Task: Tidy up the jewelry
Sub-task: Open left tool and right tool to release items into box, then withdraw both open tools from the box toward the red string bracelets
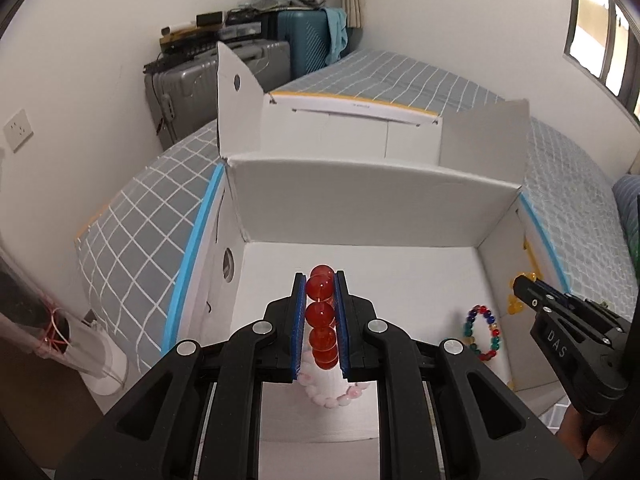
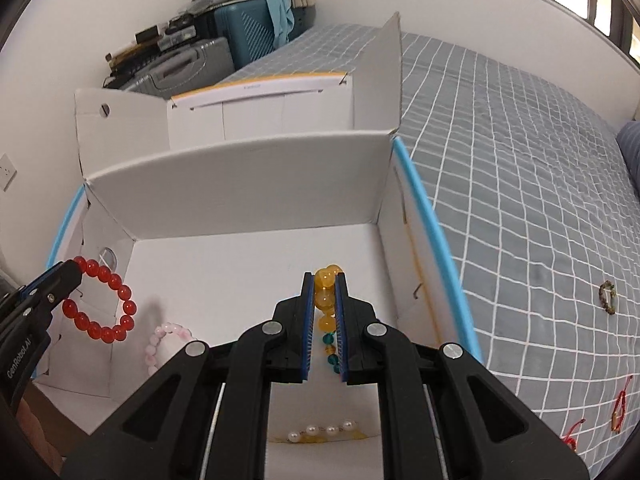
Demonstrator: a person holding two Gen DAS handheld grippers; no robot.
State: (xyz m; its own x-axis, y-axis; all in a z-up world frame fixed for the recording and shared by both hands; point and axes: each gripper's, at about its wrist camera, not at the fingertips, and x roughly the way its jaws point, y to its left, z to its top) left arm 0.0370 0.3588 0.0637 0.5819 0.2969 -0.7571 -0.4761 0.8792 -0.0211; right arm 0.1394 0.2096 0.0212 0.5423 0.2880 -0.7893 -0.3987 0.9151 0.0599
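Red bracelet (image 1: 321, 316) sits clamped between left gripper (image 1: 320, 280) fingers.

You're getting bright, even daylight in both views, coming from the window (image 1: 600, 40) at upper right, where the panes blow out to white. The white box (image 2: 248, 184) reflects plenty of light, so its floor looks washed and shadows stay soft; you can see a faint one just right of the red bracelet (image 2: 106, 300). Fisheye bending curves the bed (image 2: 520, 180) grid and the walls, and dark vignetting rounds off your corners. Focus holds sharp up close, slightly softer far back.
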